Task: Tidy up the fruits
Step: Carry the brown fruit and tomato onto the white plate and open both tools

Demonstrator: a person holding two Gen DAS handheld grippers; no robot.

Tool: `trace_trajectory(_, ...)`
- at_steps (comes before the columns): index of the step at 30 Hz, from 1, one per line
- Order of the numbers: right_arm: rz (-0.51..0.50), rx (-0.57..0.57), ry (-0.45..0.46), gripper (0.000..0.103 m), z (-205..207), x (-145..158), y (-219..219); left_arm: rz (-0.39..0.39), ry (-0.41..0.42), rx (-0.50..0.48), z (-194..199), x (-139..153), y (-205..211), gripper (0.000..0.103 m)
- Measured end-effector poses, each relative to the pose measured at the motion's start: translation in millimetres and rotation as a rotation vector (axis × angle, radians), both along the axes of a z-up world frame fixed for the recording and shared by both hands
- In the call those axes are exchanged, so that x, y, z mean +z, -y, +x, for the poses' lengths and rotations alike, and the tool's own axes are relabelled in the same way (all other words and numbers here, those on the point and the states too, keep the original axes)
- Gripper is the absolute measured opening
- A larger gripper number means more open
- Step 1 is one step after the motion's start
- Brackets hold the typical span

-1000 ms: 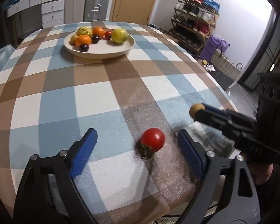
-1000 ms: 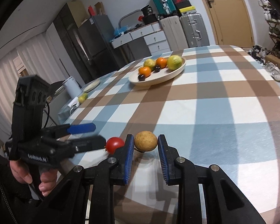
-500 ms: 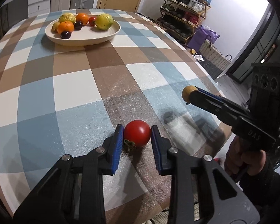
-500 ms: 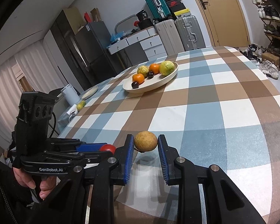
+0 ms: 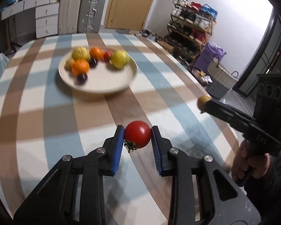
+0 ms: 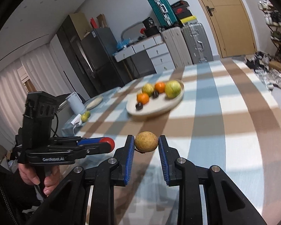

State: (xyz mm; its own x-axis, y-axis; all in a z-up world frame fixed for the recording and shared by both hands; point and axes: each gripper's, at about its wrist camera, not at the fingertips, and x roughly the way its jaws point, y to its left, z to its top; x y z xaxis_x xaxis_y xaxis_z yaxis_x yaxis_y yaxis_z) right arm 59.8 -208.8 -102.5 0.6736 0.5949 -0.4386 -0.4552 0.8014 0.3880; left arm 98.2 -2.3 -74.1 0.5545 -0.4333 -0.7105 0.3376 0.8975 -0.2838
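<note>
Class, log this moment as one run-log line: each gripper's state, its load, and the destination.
left gripper: shut on red tomato | right gripper: shut on yellow-brown fruit | both lifted | destination: fruit plate ahead

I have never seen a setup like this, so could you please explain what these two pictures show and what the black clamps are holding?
A person holds a handheld two-finger gripper in each hand; a fisheye camera on each looks forward along its fingers. In the left view, the left gripper is shut on a red tomato. In the right view, the right gripper is shut on a brownish-yellow round fruit. Each gripper also shows in the other's picture. Ahead, on the checked tablecloth, a plate holds more fruit.
</note>
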Motion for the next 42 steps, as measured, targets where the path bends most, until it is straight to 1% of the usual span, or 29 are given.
trace_trajectory(4, 0.008, 0.016, 0.030, 0.027, 30, 23, 1, 0.001, 0.022, 0.036, 40, 15, -9, 0.026)
trace_trajectory(7, -0.008, 0.038, 0.040, 0.027, 59, 37, -3, -0.005, 0.017, 0.052, 70, 19, -11, 0.026)
trace_trajectory(9, -0.008, 0.056, 0.037, 0.027, 80, 44, -7, 0.007, 0.018, 0.061, 90, 18, -9, 0.026)
trace_trajectory(12, -0.022, 0.080, 0.011, 0.027, 115, 47, -16, 0.005, 0.008, 0.063, 116, 15, -8, 0.026)
trace_trajectory(17, -0.047, 0.109, -0.044, 0.027, 165, 39, -34, 0.013, -0.023, 0.062, 153, -1, -3, 0.026)
trace_trajectory(19, -0.058, 0.122, -0.061, 0.027, 180, 36, -41, 0.028, -0.028, 0.055, 165, -6, -1, 0.026)
trace_trajectory(23, -0.076, 0.153, -0.084, 0.027, 209, 30, -55, 0.043, -0.031, 0.042, 181, -14, 1, 0.026)
trace_trajectory(29, -0.100, 0.187, -0.119, 0.027, 241, 20, -73, 0.049, -0.044, 0.032, 201, -24, 0, 0.026)
trace_trajectory(35, -0.134, 0.199, -0.149, 0.027, 258, 10, -86, 0.050, -0.047, 0.020, 209, -30, 1, 0.027)
trace_trajectory(42, -0.144, 0.194, -0.170, 0.027, 265, 1, -90, 0.045, -0.046, 0.023, 212, -32, 0, 0.027)
